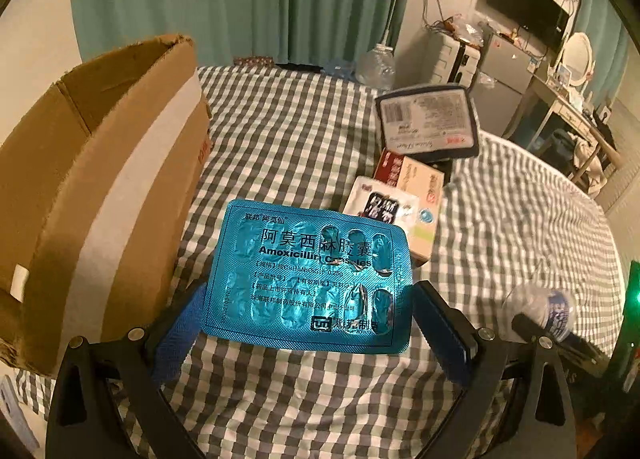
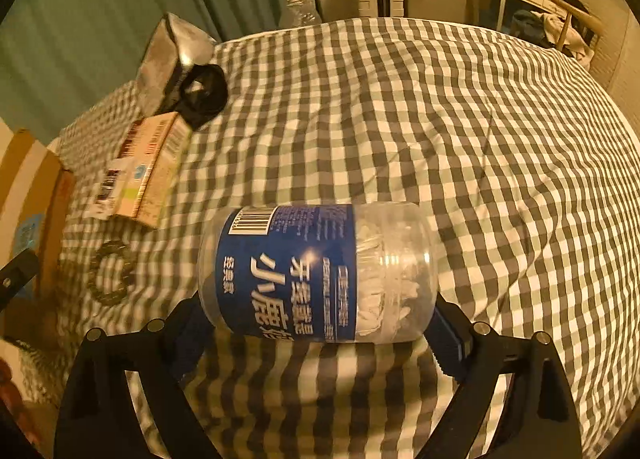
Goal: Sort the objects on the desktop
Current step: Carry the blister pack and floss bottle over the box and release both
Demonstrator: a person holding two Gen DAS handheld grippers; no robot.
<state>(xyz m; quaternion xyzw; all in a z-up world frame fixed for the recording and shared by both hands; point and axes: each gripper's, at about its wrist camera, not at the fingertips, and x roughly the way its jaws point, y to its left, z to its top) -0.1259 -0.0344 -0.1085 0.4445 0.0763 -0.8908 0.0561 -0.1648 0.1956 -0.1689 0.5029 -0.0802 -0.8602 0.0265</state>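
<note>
My left gripper (image 1: 308, 323) is shut on a blue amoxicillin blister pack (image 1: 312, 275) and holds it flat above the checked bedcover, just right of an open cardboard box (image 1: 92, 187). My right gripper (image 2: 316, 323) is shut on a clear jar with a blue label (image 2: 316, 271), held sideways above the bedcover; the jar also shows in the left wrist view (image 1: 540, 309). Medicine boxes (image 1: 404, 203) and a dark packet (image 1: 428, 123) lie beyond the blister pack.
In the right wrist view, medicine boxes (image 2: 148, 175), a grey pouch (image 2: 172, 55), a roll of black tape (image 2: 204, 95) and a beaded bracelet (image 2: 110, 277) lie on the checked bedcover (image 2: 440, 139) at the left. The cardboard box edge (image 2: 28, 187) is far left. Furniture stands behind the bed.
</note>
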